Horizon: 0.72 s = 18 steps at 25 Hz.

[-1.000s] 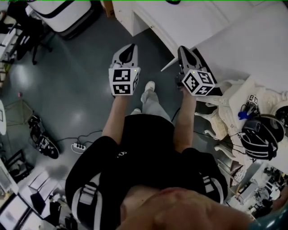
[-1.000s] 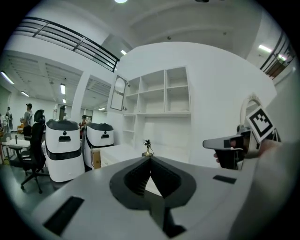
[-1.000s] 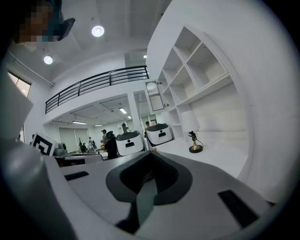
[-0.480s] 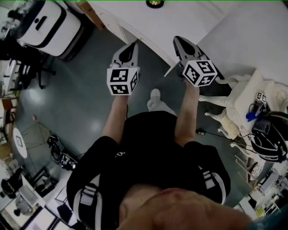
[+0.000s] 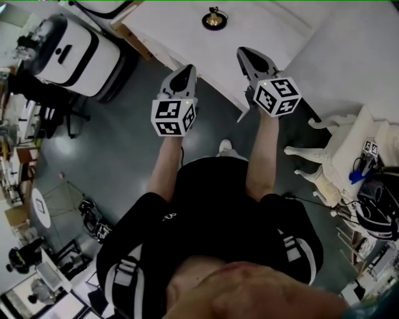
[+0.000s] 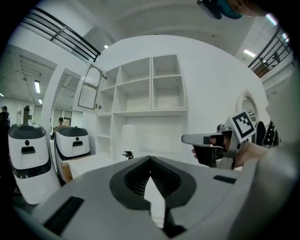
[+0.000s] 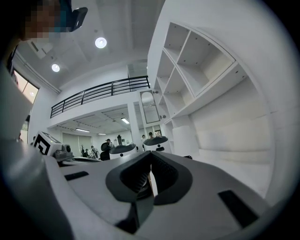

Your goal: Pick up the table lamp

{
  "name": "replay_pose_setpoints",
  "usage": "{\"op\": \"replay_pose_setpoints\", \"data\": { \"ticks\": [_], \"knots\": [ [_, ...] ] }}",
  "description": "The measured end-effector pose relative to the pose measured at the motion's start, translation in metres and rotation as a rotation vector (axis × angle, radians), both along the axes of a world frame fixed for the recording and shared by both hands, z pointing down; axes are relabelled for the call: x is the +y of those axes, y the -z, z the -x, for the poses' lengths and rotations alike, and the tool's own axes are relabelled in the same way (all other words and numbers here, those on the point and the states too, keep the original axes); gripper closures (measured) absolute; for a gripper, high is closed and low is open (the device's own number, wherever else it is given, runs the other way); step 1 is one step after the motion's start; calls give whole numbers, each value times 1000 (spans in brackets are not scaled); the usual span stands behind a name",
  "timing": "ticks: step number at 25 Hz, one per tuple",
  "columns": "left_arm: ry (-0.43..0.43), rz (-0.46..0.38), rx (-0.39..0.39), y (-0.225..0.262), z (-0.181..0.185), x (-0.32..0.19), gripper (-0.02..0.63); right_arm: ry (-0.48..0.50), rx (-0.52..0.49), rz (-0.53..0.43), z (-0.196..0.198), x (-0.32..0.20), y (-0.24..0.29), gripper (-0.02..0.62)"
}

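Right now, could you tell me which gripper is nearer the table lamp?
The right gripper: its tip lies over the white table, closer to the table lamp than the left gripper.

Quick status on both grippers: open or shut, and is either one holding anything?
Left gripper: shut, holding nothing.
Right gripper: shut, holding nothing.

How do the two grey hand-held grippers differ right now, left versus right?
The right grey gripper reaches over the white table's edge; the left grey gripper hovers over the dark floor, short of the table. In the head view the right gripper slants leftward; the left gripper points almost straight ahead. Shared: both are shut, empty, and carry a square-marker cube.
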<state>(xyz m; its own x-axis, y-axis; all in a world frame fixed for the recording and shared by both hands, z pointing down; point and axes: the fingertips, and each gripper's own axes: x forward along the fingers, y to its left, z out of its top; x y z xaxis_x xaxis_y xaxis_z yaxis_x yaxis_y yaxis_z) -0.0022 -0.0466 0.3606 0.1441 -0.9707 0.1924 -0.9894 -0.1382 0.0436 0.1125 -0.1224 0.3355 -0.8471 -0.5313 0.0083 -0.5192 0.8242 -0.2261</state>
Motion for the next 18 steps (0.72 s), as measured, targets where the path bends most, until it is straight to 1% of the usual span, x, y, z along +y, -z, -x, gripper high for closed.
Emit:
{"op": "replay_pose_setpoints", "data": {
  "ticks": [3, 6, 9, 12, 14, 15, 18],
  "knots": [
    [24, 18, 6, -10, 10, 0, 597, 31, 12, 3, 17, -7, -5, 577],
    [66, 37, 43, -18, 18, 3, 597, 60, 14, 21, 29, -6, -9, 577],
    [59, 27, 54, -14, 17, -1, 597, 91, 24, 41, 44, -3, -18, 577],
    [67, 47, 62, -24, 24, -4, 597, 111, 46, 65, 57, -4, -34, 577],
    [88, 66, 88, -32, 37, -10, 597, 100, 61, 72, 63, -11, -40, 577],
    [93, 71, 101, -35, 42, -15, 597, 80, 64, 75, 65, -16, -42, 577],
    [82, 55, 114, -32, 50, -31, 597, 21, 67, 76, 69, -30, -42, 577]
  ]
}}
